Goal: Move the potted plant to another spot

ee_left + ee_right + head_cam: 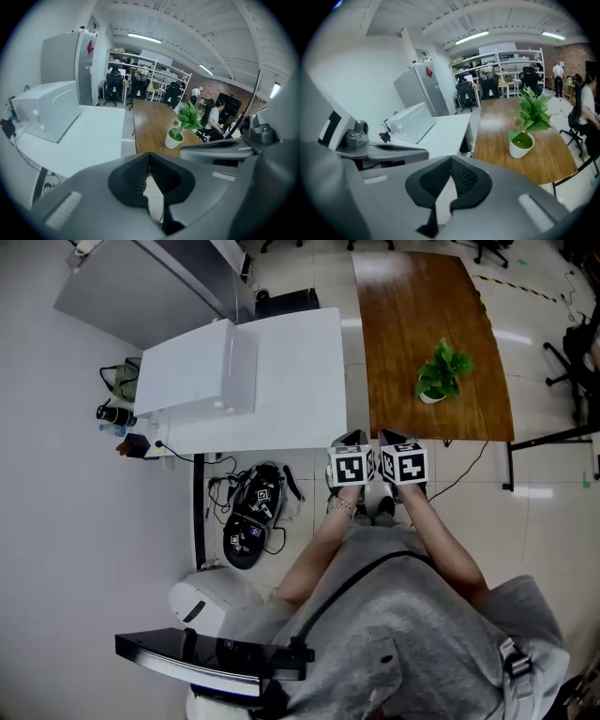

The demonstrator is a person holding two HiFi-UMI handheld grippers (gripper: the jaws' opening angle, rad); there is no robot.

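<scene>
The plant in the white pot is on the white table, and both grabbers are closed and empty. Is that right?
Not quite. The plant sits on the brown wooden table, not the white table beside it; the head view shows this. The left gripper and right gripper are indeed closed and empty.

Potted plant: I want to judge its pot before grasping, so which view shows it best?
The right gripper view: the potted plant is largest there, white pot and leaves unobstructed on the wooden table. The left gripper view shows it smaller. The head view sees it from above, small, leaves covering most of the pot.
</scene>
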